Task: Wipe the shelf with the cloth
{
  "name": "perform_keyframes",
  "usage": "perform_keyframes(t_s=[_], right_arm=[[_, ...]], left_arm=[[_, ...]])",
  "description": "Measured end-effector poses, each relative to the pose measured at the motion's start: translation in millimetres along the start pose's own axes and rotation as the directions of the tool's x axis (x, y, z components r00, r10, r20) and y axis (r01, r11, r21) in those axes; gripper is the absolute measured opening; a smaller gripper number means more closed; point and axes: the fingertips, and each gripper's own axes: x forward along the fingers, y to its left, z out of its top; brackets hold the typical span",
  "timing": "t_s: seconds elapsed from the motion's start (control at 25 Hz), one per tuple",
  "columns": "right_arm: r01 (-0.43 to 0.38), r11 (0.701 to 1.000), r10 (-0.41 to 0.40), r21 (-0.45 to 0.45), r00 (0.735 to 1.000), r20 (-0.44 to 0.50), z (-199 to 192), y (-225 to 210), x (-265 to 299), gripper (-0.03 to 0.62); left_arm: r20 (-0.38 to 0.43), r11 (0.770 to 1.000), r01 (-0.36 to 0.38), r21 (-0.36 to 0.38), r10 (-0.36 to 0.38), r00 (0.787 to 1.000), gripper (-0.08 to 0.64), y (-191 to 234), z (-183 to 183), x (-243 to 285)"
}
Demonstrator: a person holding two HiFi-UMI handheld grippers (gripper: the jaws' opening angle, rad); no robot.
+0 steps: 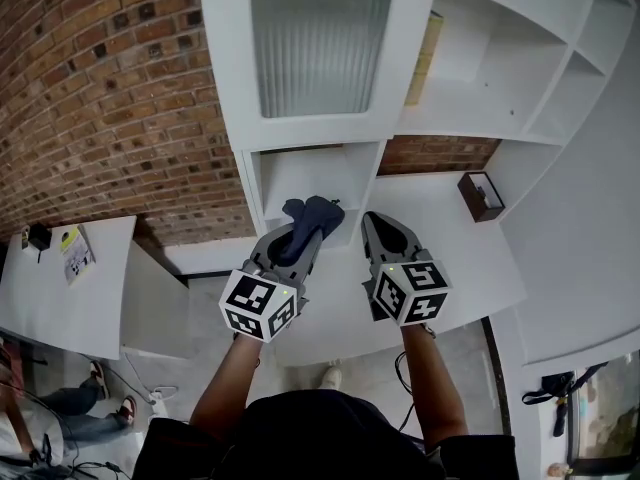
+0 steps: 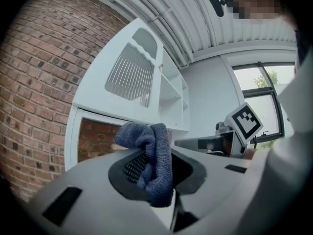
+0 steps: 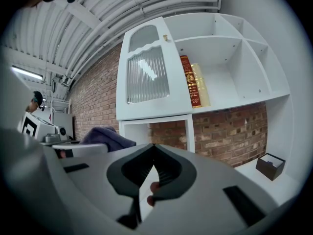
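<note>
A dark blue cloth is bunched between the jaws of my left gripper, which is shut on it; in the left gripper view the cloth hangs folded over the jaw tips. It is held just in front of the small open niche under the glass-door cabinet of the white shelf unit. My right gripper is beside it over the white counter shelf. In its own view the right gripper has its jaws closed tip to tip with nothing between them.
A dark brown box sits at the counter's right end, also visible in the right gripper view as the box. Books stand on the upper open shelf. Brick wall lies left; a white table holds small items.
</note>
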Motion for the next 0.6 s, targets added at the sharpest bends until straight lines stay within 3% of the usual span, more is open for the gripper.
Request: perform_keyframes(t_s=[0.2, 0.6], right_arm=[[-0.006, 1.0, 0.006, -0.002, 1.0, -0.011, -1.8, -18.7, 11.5, 0.017], [-0.025, 1.0, 0.025, -0.013, 0.999, -0.022, -1.6, -45.4, 35.0, 0.017]], left_arm=[[-0.02, 1.0, 0.015, -0.017, -0.015, 1.0, 0.071, 2.7, -8.6, 25.6], [-0.056, 0.999, -0.034, -0.017, 0.033, 0.998, 0.071, 24.8, -30.4, 72.9]])
